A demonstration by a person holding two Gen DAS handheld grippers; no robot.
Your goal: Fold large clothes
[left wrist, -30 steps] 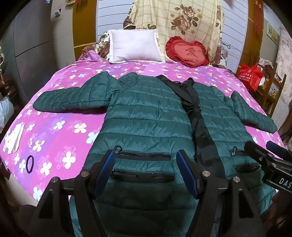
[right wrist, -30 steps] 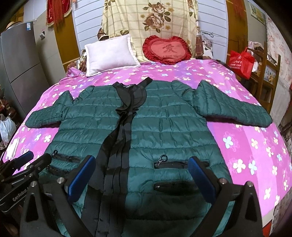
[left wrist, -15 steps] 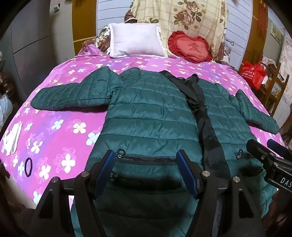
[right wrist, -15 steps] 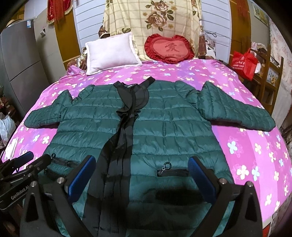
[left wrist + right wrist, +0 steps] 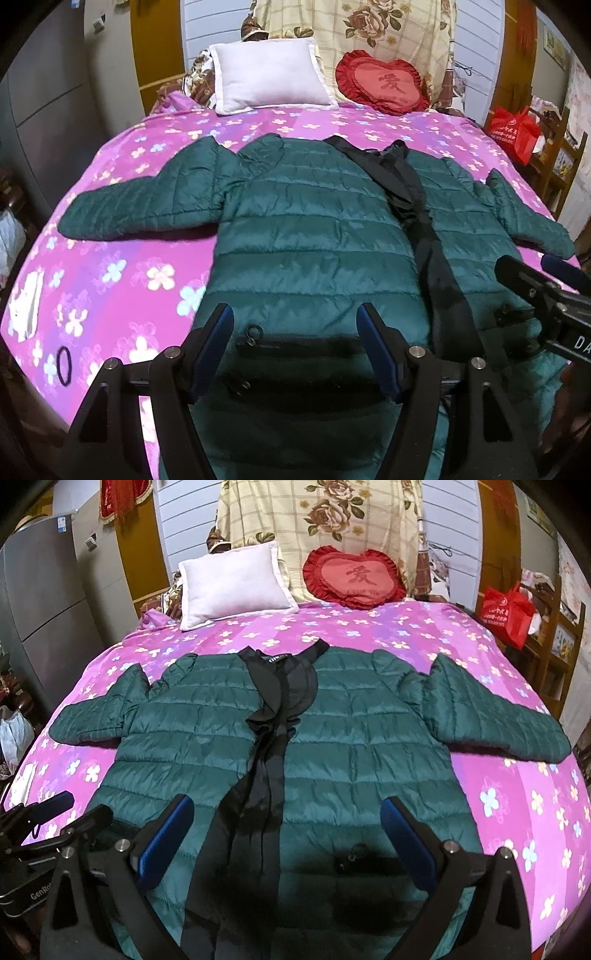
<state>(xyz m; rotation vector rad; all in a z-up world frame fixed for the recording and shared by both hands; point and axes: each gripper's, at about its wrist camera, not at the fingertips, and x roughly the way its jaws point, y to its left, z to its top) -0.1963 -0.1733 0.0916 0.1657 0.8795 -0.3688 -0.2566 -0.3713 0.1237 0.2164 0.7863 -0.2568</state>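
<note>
Both advanced over jacket (image 5: 314, 236) | left gripper (image 5: 295, 347), right gripper (image 5: 286, 834): agape, empty

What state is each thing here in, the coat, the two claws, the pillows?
Jacket: spread flat on the bed, front open, sleeves out, unfolded.
Left gripper: open, empty, over the hem.
Right gripper: open, empty, over the hem.
White pillow: propped up.
Heart cushion: propped up.

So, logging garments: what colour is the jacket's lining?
Black lining, inside the dark green jacket; clearest in right wrist view.
</note>
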